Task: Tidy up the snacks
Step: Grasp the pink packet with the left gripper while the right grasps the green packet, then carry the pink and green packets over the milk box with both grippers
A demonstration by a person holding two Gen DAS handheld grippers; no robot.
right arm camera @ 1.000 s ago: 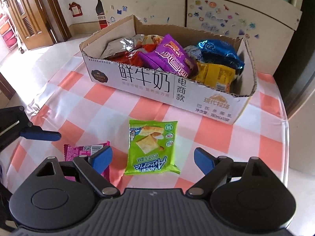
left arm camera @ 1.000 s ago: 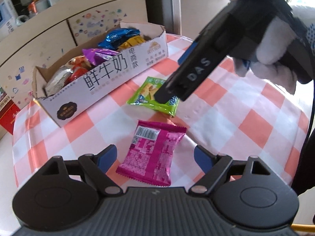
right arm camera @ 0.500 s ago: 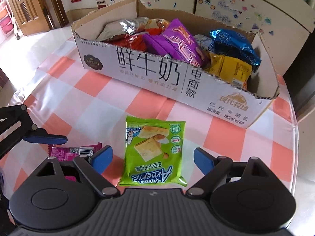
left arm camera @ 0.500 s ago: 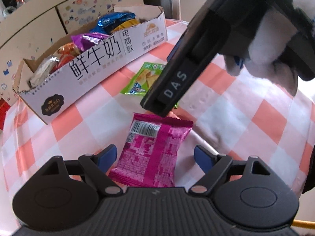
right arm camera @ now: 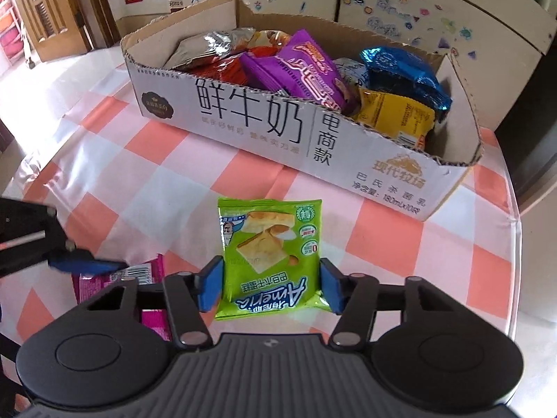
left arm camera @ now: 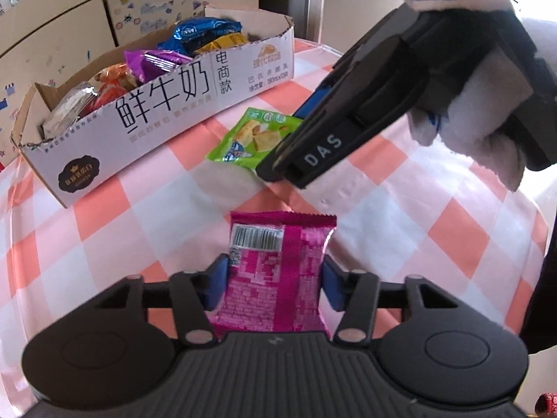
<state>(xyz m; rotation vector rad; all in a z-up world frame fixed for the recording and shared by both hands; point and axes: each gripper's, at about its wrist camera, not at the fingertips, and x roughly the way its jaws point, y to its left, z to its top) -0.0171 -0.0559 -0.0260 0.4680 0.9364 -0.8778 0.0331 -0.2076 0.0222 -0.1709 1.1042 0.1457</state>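
While the snack-filled carton (right arm camera: pixel 278 132) fills the upper frame, left tool (left arm camera: pixel 273 282) grips the pink packet (left arm camera: pixel 275 271); right tool (right arm camera: pixel 269 284), jaws just closing, clamps the green packet (right arm camera: pixel 268 244).

"DAS" on right gripper (left arm camera: pixel 278 170)

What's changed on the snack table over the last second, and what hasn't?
Both grippers came down and their jaws have just been closing. The left hand-held gripper now clamps the pink snack packet; the right hand-held gripper now pinches the green cracker packet by its sides. Both packets lie on the checked tablecloth where they were. The cardboard box and the snacks in it are unchanged.
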